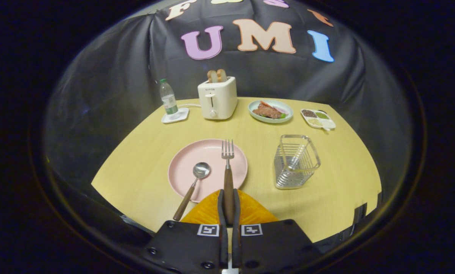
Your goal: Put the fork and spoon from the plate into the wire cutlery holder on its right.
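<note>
Two utensils: a fork (227, 167) and a spoon (194, 183), both with brown wooden handles and metal heads.
Gripper (228, 207): its two fingers are closed on the fork's handle, one pressing each side, near the handle's near end.
Fork: points straight ahead from between the fingers, tines far from the gripper, over the right part of a pink plate (189, 161). Whether the tines touch the plate cannot be told.
Spoon: lies to the left of the fork and apart from it, bowl resting on the plate, handle slanting back over the plate's near rim onto the table, left of the fingers.
Plate: round, pink, just ahead of the fingers on a pale yellow wooden table (143, 152).
Wire cutlery holder (296, 161): a silver wire basket standing upright on the table to the right of the plate, apart from it. Any contents cannot be made out.
Beyond the plate: a white toaster (217, 98) with two slices of bread (217, 75) standing up in its slots.
Left of the toaster: a clear water bottle (168, 97) with a green cap, standing on a small white square coaster (175, 115).
Right of the toaster: a pale dish of food (270, 111), then a small white divided tray (318, 118) holding several portions of different colours.
Backdrop: black cloth wall (109, 83) behind the table.
</note>
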Demonstrator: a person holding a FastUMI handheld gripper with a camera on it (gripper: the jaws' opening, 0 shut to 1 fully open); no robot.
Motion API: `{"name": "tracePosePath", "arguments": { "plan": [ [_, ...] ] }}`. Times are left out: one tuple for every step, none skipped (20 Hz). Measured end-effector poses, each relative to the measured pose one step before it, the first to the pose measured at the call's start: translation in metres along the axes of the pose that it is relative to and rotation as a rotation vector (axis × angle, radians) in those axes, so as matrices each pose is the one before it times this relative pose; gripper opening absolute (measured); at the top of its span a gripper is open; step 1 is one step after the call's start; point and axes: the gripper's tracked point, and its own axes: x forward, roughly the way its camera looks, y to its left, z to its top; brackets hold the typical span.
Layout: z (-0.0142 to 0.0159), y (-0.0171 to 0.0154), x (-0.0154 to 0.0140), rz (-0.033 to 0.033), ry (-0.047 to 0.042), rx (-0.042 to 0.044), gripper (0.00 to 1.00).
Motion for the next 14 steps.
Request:
{"name": "tracePosePath", "arguments": {
  "plan": [
    [0.00757,-0.00862,-0.00725,-0.0062,0.00405,0.00463,0.07],
    [0.00618,-0.0098,-0.00765,-0.00852,0.00517,0.00343,0.07],
    [0.00735,-0.01045,-0.00709,-0.01001,0.00333,0.00377,0.07],
    [0.00511,-0.01104,-0.00616,-0.01051,0.00475,0.00304,0.07],
    [0.00493,-0.01061,-0.00461,-0.01213,0.00928,0.00073,0.07],
    [0.00238,-0.01201,-0.00299,-0.01263,0.0122,-0.00113,0.07],
    [0.00137,-0.01039,-0.00187,-0.00955,0.02074,-0.00267,0.07],
    [-0.00112,-0.00909,-0.00086,-0.00697,0.02547,-0.00356,0.07],
    [-0.00119,-0.00872,0.00097,-0.0049,0.03021,-0.00325,0.07],
    [-0.0017,-0.00895,0.00114,-0.00514,0.03176,-0.00315,0.07],
    [0.00044,-0.0076,0.0026,-0.00209,0.03148,-0.0012,0.07],
    [-0.00112,-0.00479,0.00257,0.00123,0.03351,0.00228,0.07],
    [-0.00106,-0.00315,0.00344,0.00559,0.03776,0.00251,0.07],
    [-0.00301,-0.00196,0.0054,0.00707,0.03909,-0.00057,0.07]
  ]
}}
